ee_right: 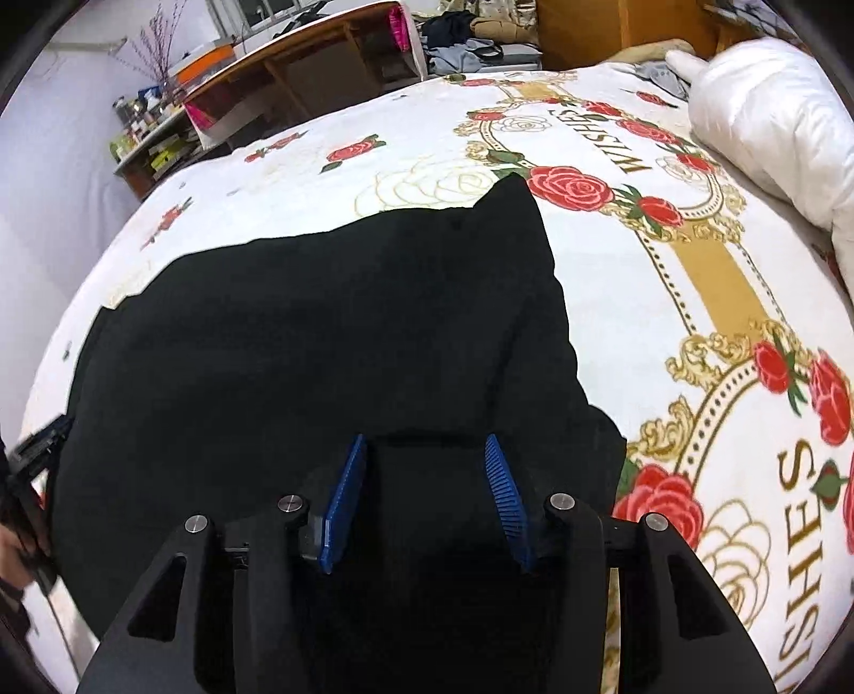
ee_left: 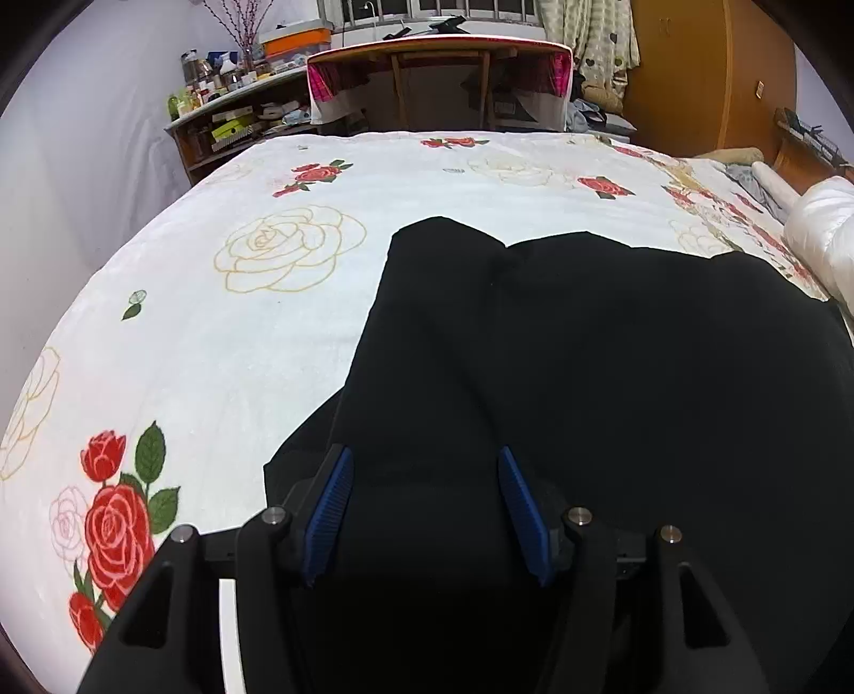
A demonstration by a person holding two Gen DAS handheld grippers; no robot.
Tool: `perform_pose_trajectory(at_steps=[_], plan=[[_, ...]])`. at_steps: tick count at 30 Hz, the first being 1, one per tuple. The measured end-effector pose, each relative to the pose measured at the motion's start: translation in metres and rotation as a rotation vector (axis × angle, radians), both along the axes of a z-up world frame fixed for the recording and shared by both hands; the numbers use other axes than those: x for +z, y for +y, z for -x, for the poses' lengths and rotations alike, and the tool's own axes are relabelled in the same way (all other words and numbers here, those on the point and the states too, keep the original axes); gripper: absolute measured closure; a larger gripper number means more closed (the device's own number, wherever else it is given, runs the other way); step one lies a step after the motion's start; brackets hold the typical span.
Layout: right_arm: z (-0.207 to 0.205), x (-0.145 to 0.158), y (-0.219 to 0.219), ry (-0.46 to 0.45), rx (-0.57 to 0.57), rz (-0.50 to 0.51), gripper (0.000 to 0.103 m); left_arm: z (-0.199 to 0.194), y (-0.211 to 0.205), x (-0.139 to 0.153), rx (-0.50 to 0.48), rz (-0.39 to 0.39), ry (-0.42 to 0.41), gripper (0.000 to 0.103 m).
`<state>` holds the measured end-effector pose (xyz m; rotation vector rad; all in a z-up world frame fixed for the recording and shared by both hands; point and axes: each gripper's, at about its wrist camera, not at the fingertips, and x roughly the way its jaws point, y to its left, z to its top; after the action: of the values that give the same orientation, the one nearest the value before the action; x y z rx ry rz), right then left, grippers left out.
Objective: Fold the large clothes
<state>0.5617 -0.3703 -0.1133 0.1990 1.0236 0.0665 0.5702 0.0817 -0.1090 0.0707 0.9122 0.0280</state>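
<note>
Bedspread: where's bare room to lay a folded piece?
Bare bedspread left of the black garment, from the red rose print to the far edge. Also right of it, up to the white duvet. Crowded: the middle, under the garment; the desk shelves are cluttered.

- Big bed [ee_left: 224, 331] filling most of the room, covered by a white blanket [ee_right: 667, 331] with red roses and gold rings.
- Puffy white quilt [ee_right: 774, 133] bunched up at the far right of the bed.
- Wooden desk [ee_left: 443, 58] past the far end of the bed, with a pink cloth [ee_left: 325, 85] hanging at its corner.
- Low shelf [ee_left: 229, 128] at the far left, crowded with bottles, jars and boxes.
- Vase of thin twigs [ee_left: 240, 32] on that shelf.
- Orange box [ee_left: 296, 40] beside the twigs.
- Plain pale wall [ee_left: 80, 160] on the left.
- Window with bars [ee_left: 469, 10] behind the desk.
- Patterned curtain [ee_left: 592, 37] right of the window.
- Brown wooden wardrobe [ee_left: 710, 75] at the far right.
</note>
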Motion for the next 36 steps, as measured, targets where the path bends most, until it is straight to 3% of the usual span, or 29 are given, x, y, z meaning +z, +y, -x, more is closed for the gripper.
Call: perform_pose_trajectory(at_steps=[4,11,13,15,19,26,36], plan=[[0.004,0.008,-0.001,-0.009,-0.008,-0.003,0.056,0.003,0.005,0.009,-0.008,0.000,-0.001,0.043],[0.038,0.033,-0.017,-0.056,-0.024,-0.062,0.052,0.045,0.045,0.040,0.027,0.058,-0.073,0.043],[0.050,0.034,-0.022,-0.066,-0.012,-0.093,0.038,0.056,0.058,0.039,0.041,0.089,-0.070,0.043],[0.061,0.030,-0.029,-0.064,-0.004,-0.104,0.027,0.066,0.070,0.034,0.049,0.124,-0.047,0.043],[0.072,0.012,-0.048,-0.023,-0.041,-0.121,0.027,0.070,0.080,0.016,0.050,0.156,0.011,0.042],[0.071,-0.018,-0.072,0.038,-0.071,-0.301,0.026,0.051,0.090,-0.002,0.040,0.324,0.053,0.033],[0.046,-0.048,-0.088,0.073,-0.034,-0.476,0.023,0.016,0.097,-0.038,-0.007,0.487,0.107,0.017]])
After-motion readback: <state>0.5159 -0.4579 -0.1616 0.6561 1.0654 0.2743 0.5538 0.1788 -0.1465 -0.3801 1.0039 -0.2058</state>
